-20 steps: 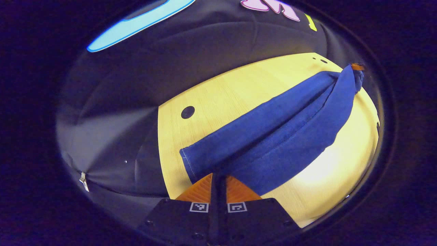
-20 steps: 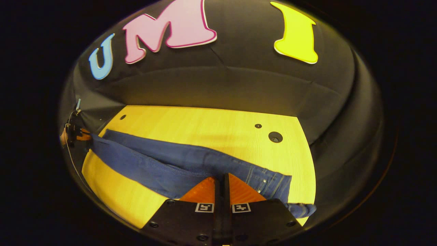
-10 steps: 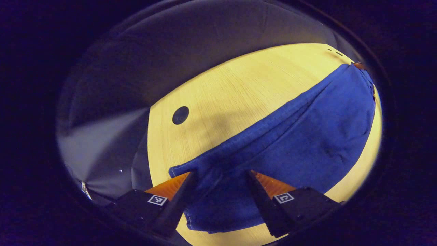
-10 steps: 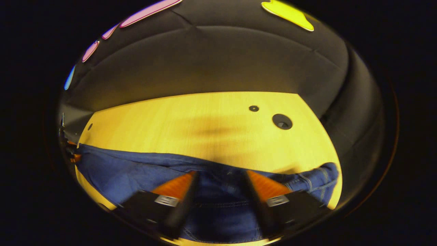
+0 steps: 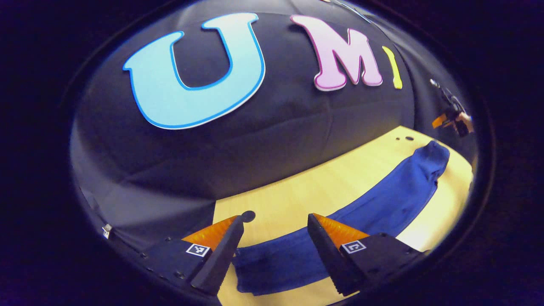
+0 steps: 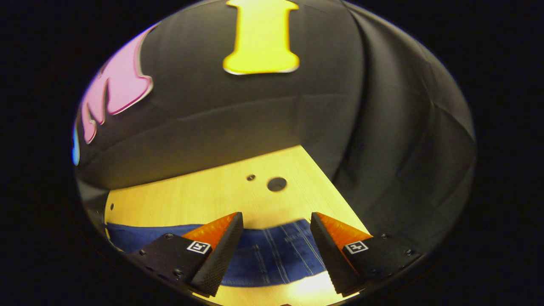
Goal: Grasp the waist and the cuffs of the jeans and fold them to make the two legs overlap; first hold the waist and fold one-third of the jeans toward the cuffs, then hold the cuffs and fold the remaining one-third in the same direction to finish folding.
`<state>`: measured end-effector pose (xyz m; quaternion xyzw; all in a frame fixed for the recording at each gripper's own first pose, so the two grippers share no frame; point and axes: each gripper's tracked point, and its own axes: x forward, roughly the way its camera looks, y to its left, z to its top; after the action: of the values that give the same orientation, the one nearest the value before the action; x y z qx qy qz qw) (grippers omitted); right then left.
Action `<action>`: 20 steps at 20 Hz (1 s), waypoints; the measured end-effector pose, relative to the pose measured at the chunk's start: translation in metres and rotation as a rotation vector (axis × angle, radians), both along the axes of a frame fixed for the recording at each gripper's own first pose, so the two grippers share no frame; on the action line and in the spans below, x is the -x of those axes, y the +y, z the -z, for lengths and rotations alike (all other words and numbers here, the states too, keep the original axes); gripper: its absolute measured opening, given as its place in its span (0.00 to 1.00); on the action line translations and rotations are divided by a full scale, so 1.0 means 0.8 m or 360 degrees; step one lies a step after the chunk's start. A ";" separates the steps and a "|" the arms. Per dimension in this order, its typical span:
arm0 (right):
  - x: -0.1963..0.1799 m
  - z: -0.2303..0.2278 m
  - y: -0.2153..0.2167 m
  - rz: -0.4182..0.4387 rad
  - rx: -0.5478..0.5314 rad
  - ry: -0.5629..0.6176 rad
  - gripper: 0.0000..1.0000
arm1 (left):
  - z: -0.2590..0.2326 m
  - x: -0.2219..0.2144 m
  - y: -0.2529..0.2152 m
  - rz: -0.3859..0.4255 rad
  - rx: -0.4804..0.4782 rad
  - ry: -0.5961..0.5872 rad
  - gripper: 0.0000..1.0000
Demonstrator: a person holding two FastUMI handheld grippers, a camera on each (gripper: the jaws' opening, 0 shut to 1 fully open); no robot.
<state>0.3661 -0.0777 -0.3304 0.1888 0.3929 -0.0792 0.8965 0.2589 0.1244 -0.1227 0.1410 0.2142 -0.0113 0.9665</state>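
The jeans (image 5: pixel 374 208) lie flat on the wooden table (image 5: pixel 314 191) as one long blue band, both legs stacked. In the left gripper view, the near cuff end is partly cut off behind that gripper's own fingers, and the far waist end is bunched, so its detail is hard to make out. The left gripper (image 5: pixel 274 231) hovers above the cuff end with its jaws wide apart and nothing between them.

In the right gripper view, the right gripper (image 6: pixel 276 229) hangs above the waist end of the jeans (image 6: pixel 276 255), jaws likewise wide and empty; pale stitch lines cross the denim there, and the band runs off left behind the left finger. Two holes (image 6: pixel 276 184) in the table sit just beyond the waist.

The left gripper view alone takes in the whole length of the garment, and, small and blurred at its far right edge, the right gripper (image 5: pixel 452 117) raised clear of the table. The right gripper view gives the waist stitching close up.

One second ago both grippers were closed on the denim, which hung taut between them. Half a second ago the jaws had parted low over it; now both are lifted off.
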 end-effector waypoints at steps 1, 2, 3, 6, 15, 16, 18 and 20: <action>0.015 0.011 -0.011 0.0047 -0.0024 0.0070 0.98 | -0.012 0.023 -0.011 0.0011 0.0076 -0.0048 0.97; 0.033 0.032 -0.016 0.0087 -0.0048 0.0171 0.98 | -0.023 0.044 -0.023 0.0036 0.0132 -0.0075 0.96; 0.054 0.047 -0.015 0.0122 -0.0106 0.0252 0.98 | -0.026 0.062 -0.032 0.0033 0.0162 -0.0102 0.96; 0.077 0.089 -0.018 0.0254 -0.0213 0.0427 0.99 | -0.015 0.101 -0.054 0.0019 0.0175 -0.0054 0.97; 0.097 0.120 -0.017 0.0428 -0.0502 0.0607 1.00 | -0.017 0.145 -0.059 -0.0087 0.0107 0.0015 0.98; 0.089 0.124 -0.014 0.0451 -0.0604 0.0570 0.77 | -0.014 0.144 -0.063 -0.0102 0.0121 0.0022 0.98; 0.086 0.114 -0.015 0.0480 -0.0743 0.0528 0.32 | -0.006 0.139 -0.072 -0.0131 0.0122 0.0039 0.98; 0.085 0.110 -0.019 0.0472 -0.0785 0.0467 0.28 | -0.013 0.140 -0.087 -0.0116 0.0138 0.0012 0.98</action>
<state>0.2979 -0.0930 -0.4186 0.4421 0.4937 -0.1376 0.7361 0.1465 0.0547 -0.1126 0.0910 0.2222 0.0140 0.9706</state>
